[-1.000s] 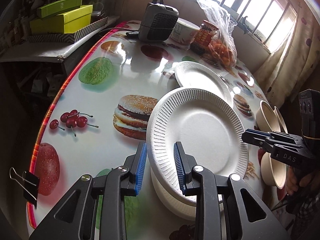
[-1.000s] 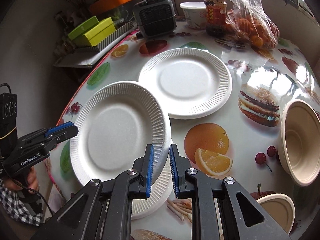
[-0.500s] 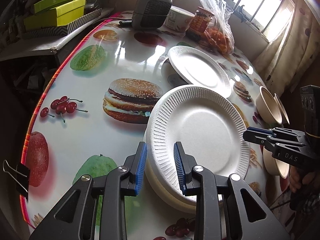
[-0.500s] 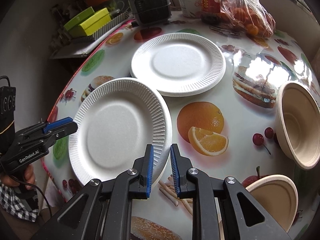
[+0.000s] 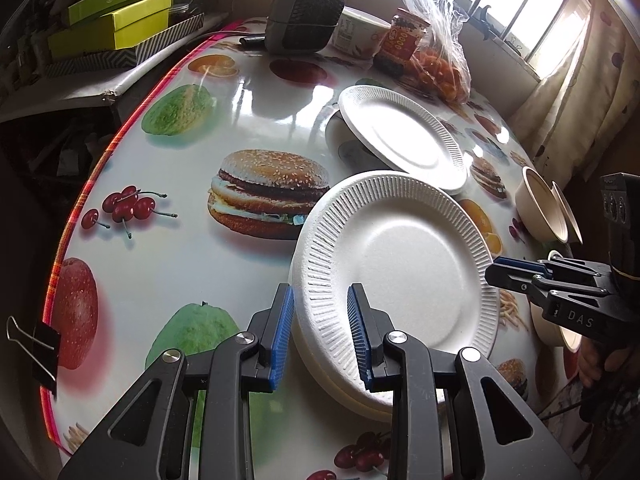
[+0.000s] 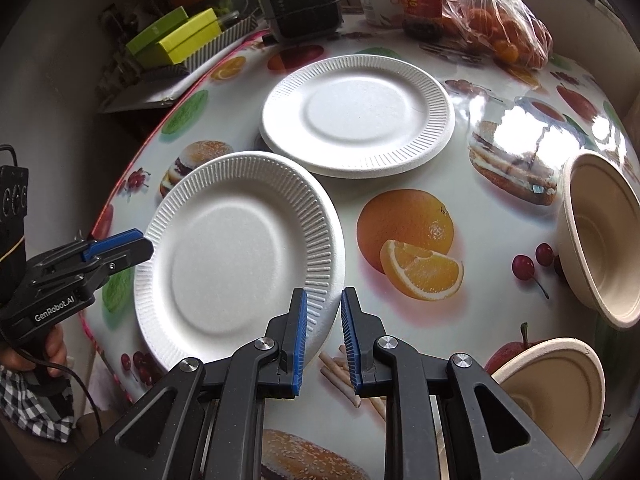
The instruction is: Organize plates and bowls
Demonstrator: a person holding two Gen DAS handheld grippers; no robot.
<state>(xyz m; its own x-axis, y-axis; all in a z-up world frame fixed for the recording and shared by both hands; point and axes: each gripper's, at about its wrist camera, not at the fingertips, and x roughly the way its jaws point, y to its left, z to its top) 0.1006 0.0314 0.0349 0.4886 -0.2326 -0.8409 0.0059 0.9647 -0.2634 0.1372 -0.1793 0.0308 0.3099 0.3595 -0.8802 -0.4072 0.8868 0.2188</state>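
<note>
Right gripper [image 6: 324, 336]: its fingers are squeezed nearly together on the near rim of the top plate [image 6: 232, 256], just as a second ago.
Left gripper [image 5: 320, 340]: its fingers stand a little apart, the same gap as before, straddling the plate's opposite rim. I cannot tell whether they press it.
Top plate: tilted over the stack [image 5: 344, 394], near the table [image 5: 256, 112] edge. The lower plate that poked out beneath it earlier is now hidden in my right view.
Other plate [image 6: 356, 112]: flat on the table, further back, unmoved.
Bowls [image 6: 600, 240]: on the right side, well apart from the plates.
</note>
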